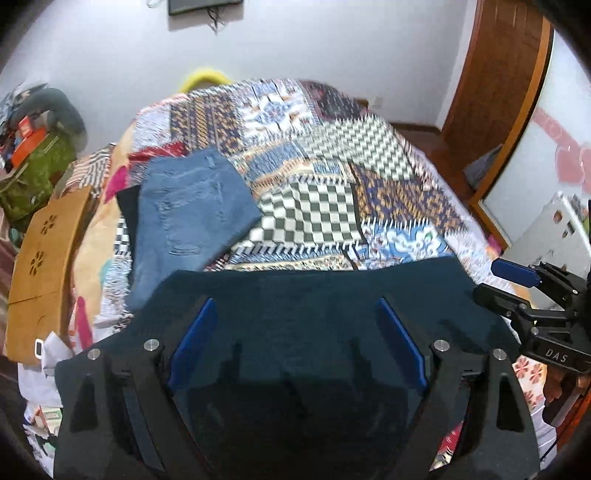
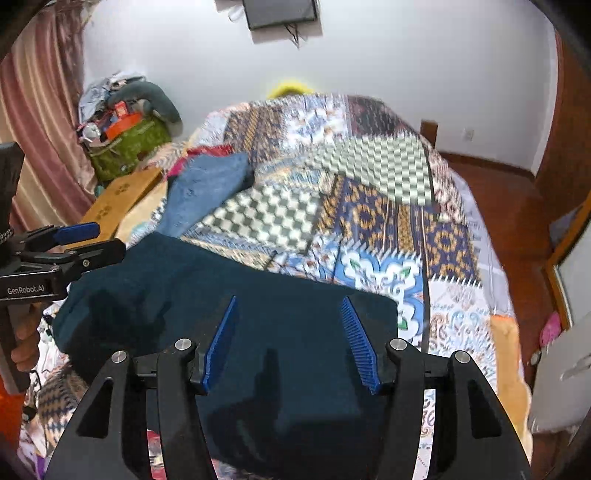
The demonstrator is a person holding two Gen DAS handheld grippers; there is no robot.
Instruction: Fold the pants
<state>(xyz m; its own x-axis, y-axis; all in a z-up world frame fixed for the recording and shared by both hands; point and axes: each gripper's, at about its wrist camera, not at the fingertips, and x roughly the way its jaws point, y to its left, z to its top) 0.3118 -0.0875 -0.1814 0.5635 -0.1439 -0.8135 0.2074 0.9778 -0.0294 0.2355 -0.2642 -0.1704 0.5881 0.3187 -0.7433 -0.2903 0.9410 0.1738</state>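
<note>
The dark teal pants (image 1: 317, 295) lie folded into a broad, flat block on the near edge of the patchwork bedspread (image 1: 332, 177), filling the 6 o'clock half of both wrist views; their far edge runs straight across the bed, and no crease or pocket detail can be made out in the shadowed cloth. Above them hangs the left gripper (image 1: 295, 347), its blue pads (image 1: 192, 343) spread wide with only the fabric surface visible in the gap and neither pad pressing on it. The right gripper (image 2: 291, 343) likewise stands with its ribbed blue pads (image 2: 221, 343) parted over the same garment, clamping nothing. Each tool appears in the other's view: the right gripper at 3 o'clock in the left view, the left gripper at 9 o'clock in the right view, with a hand (image 2: 26, 343) on its grip. At 10 o'clock from the pants lie folded blue jeans (image 1: 192, 210), resting partly on a darker garment (image 1: 129, 203). Farther out at 9 o'clock stands a cardboard box (image 1: 40, 266), beyond it a green bag (image 2: 129, 147) heaped with clutter. A dark screen (image 2: 280, 13) is mounted on the white wall at 12 o'clock, and a pink curtain (image 2: 40, 110) hangs at 10 o'clock.
</note>
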